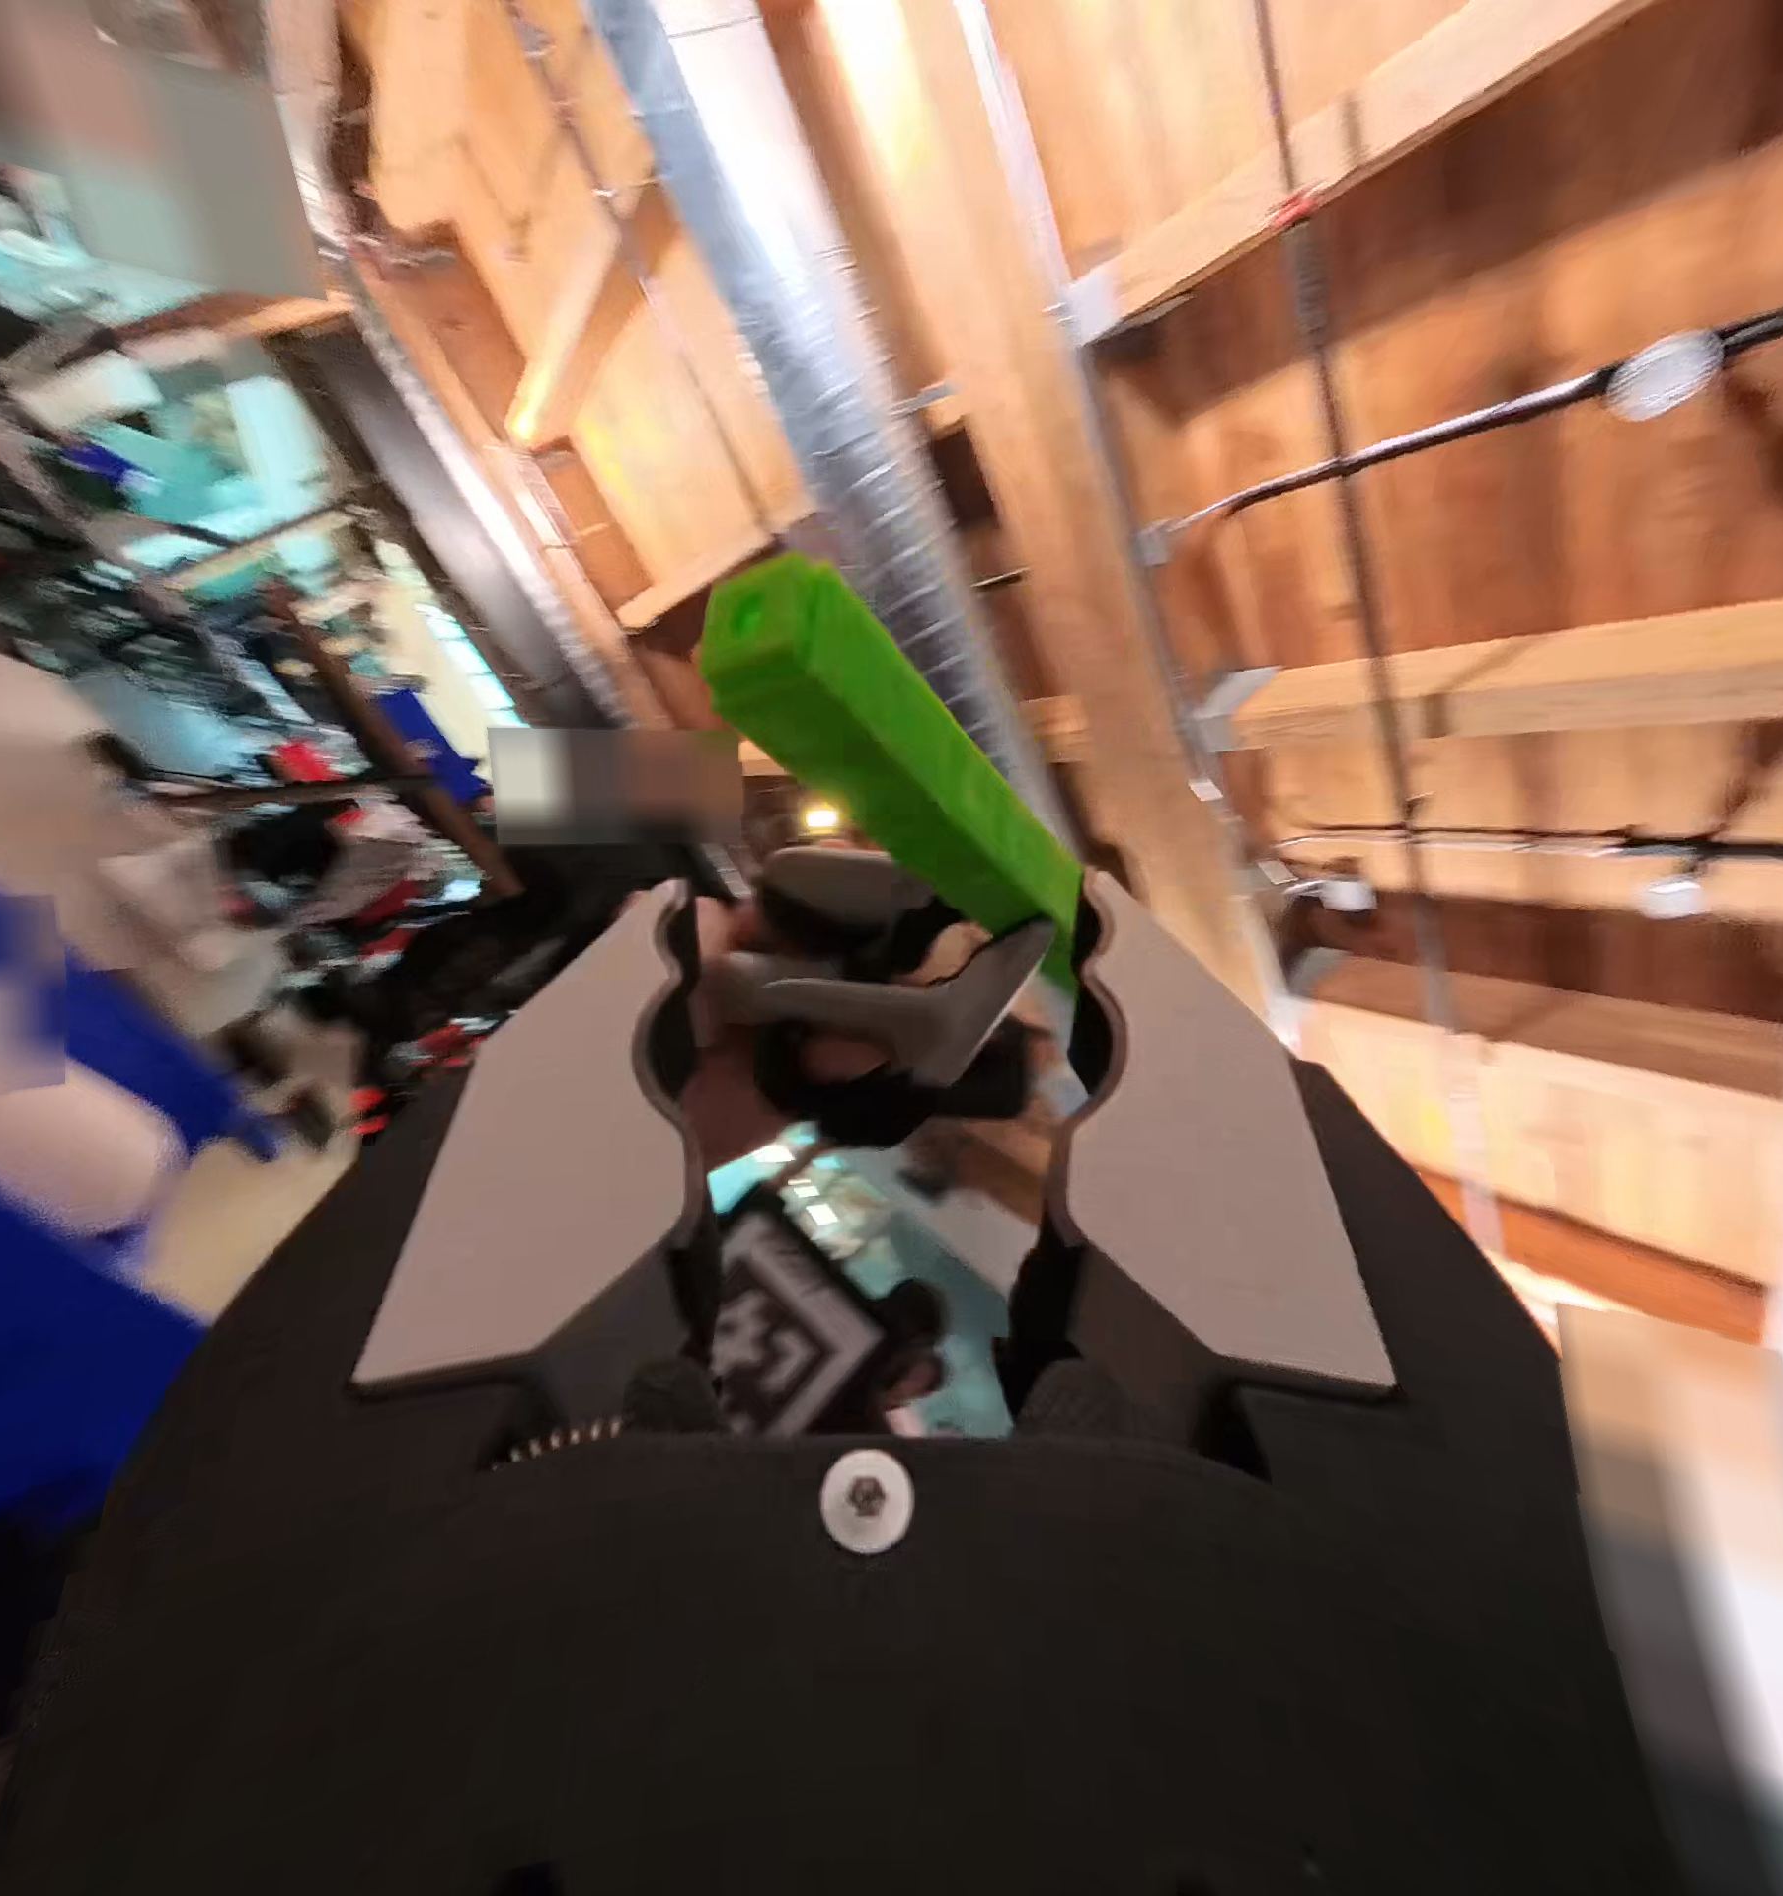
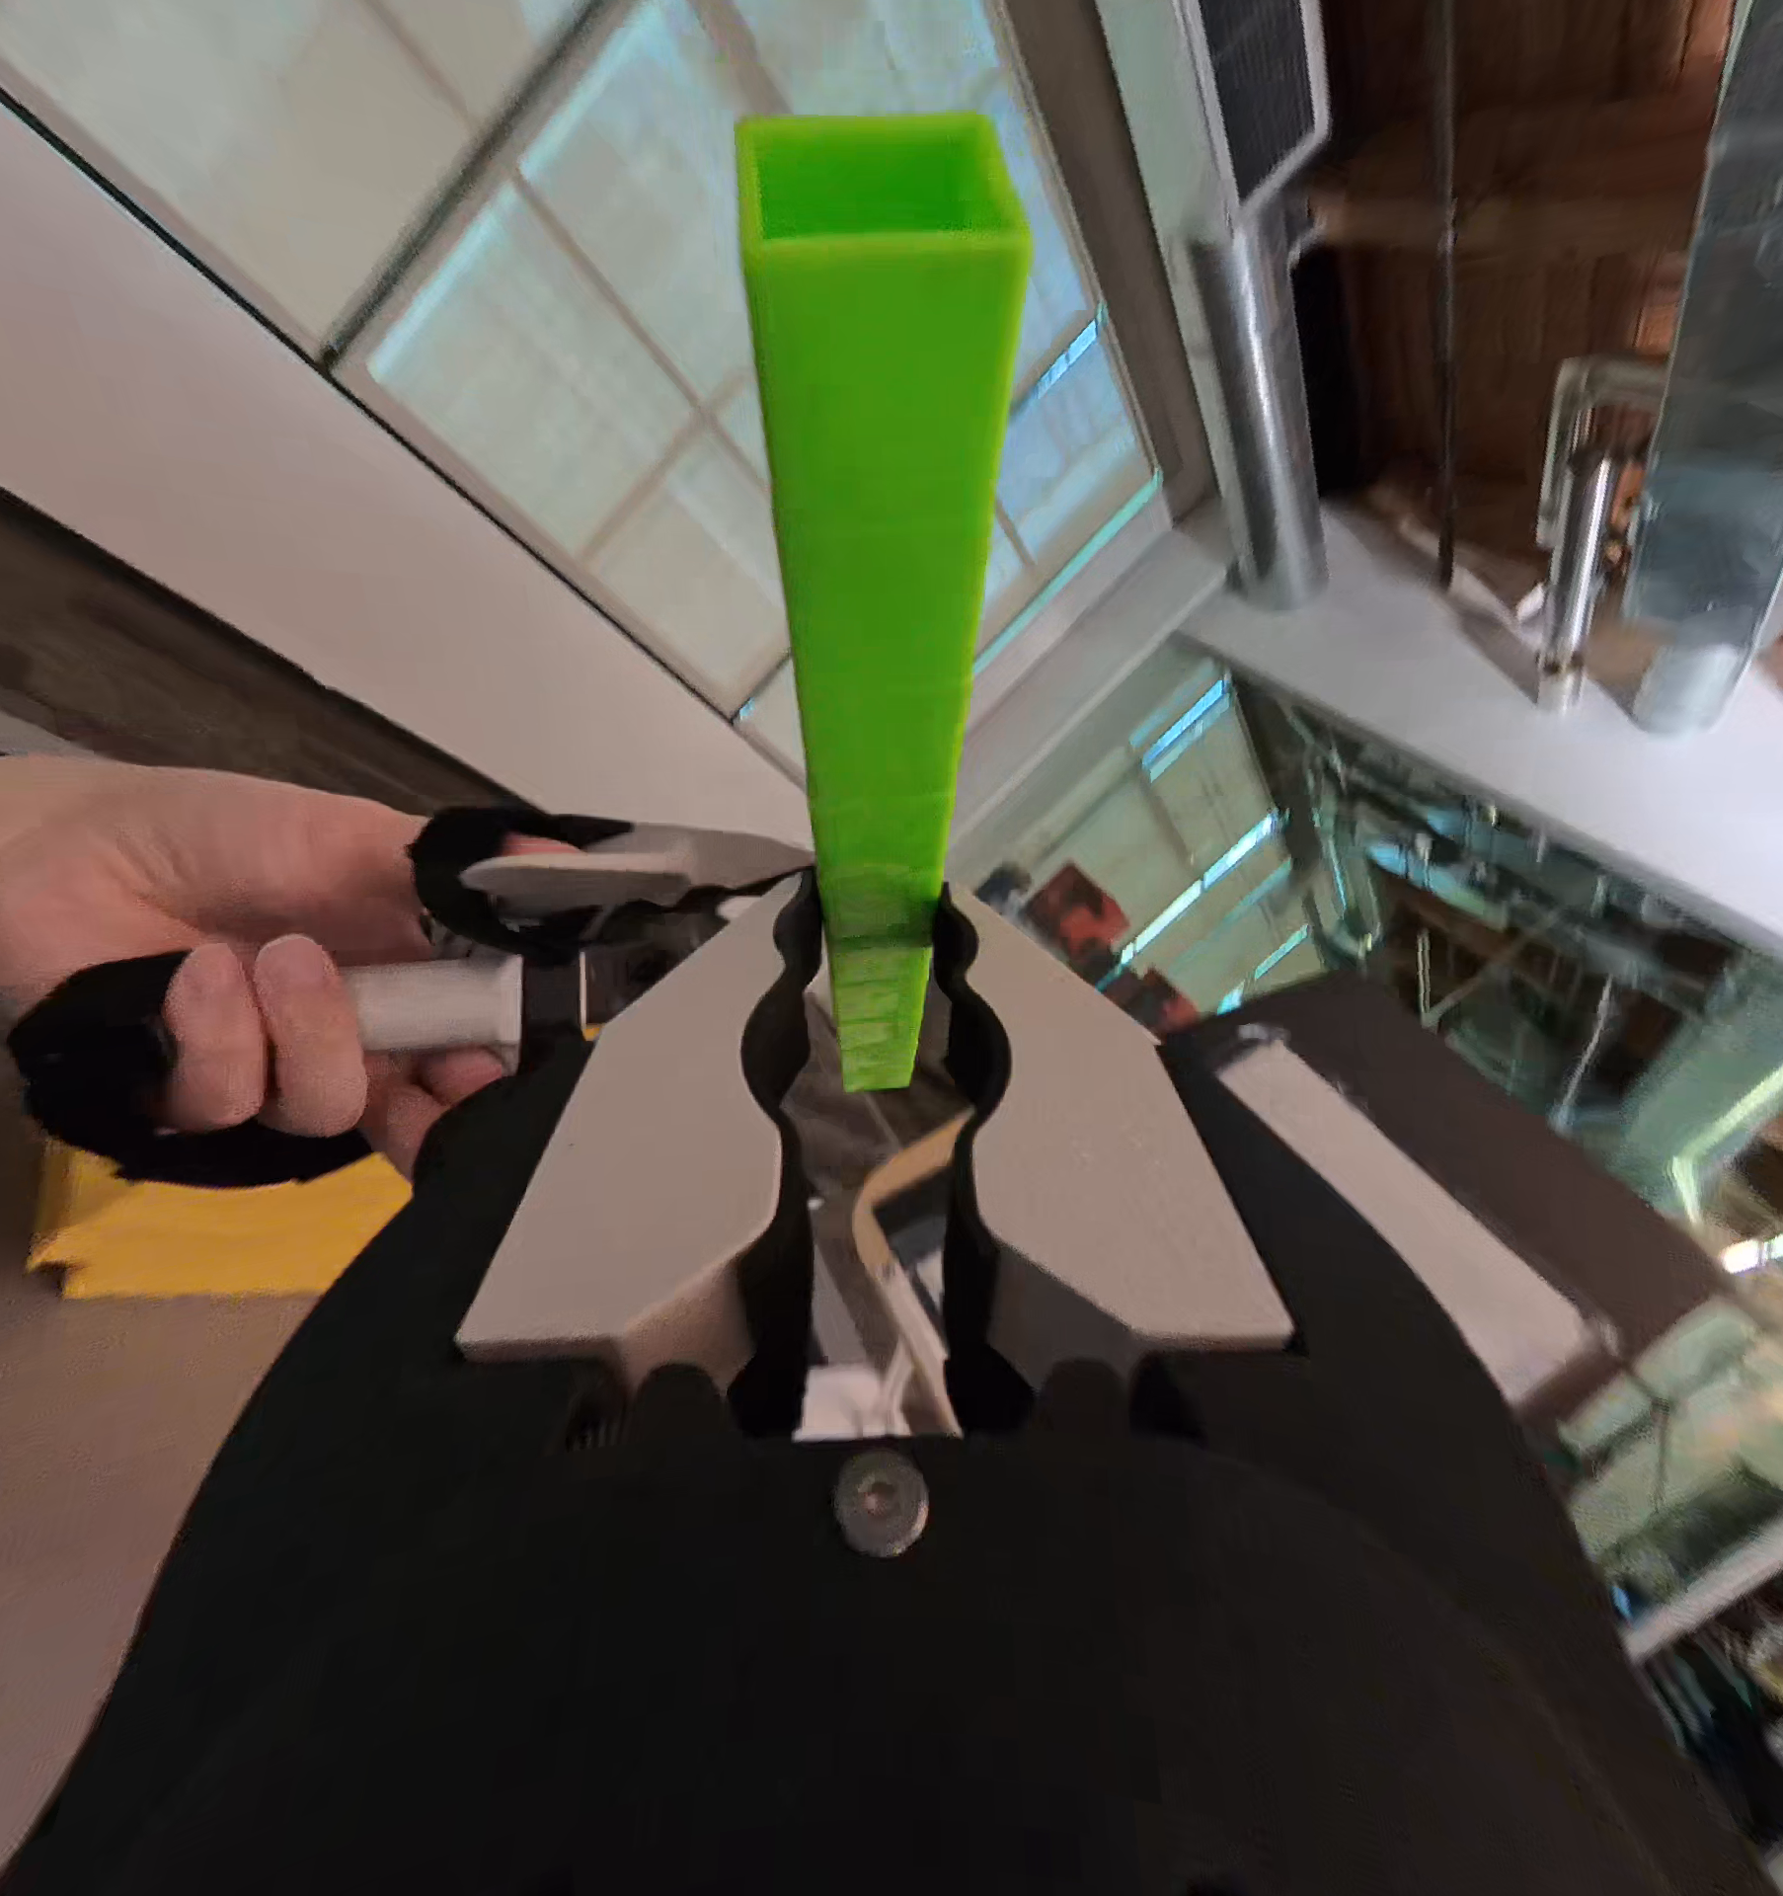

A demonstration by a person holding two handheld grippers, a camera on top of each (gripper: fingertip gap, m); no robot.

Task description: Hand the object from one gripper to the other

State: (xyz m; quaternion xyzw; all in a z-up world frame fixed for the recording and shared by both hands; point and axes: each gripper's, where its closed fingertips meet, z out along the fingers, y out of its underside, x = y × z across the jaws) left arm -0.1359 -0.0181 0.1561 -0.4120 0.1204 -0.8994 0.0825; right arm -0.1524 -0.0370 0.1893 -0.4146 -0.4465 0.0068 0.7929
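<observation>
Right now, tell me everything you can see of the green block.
The green block is a long, square-section bar of bright green, layered-looking plastic, its far end hollow and open. It stands along the right gripper, whose fingertips clamp it near its lower end. The left gripper is open beside it, one fingertip close against it.

Bright green hollow square plastic tube point(image 2: 882, 534), long and slim, faint layer lines on the faces, looks 3D-printed. Far end is open with a thin-walled square mouth in the right wrist view; in the left wrist view the end facing the camera point(image 1: 872, 749) shows a closed face with a small round hole. In the right wrist view it stands straight out along the camera axis, near-vertical in frame, lower end sitting between the fingertips with a short stub sticking down past the pinch point. In the left wrist view it tilts up and to the left, lower end by the right fingertip. Held up in the air, not resting on any surface.
</observation>
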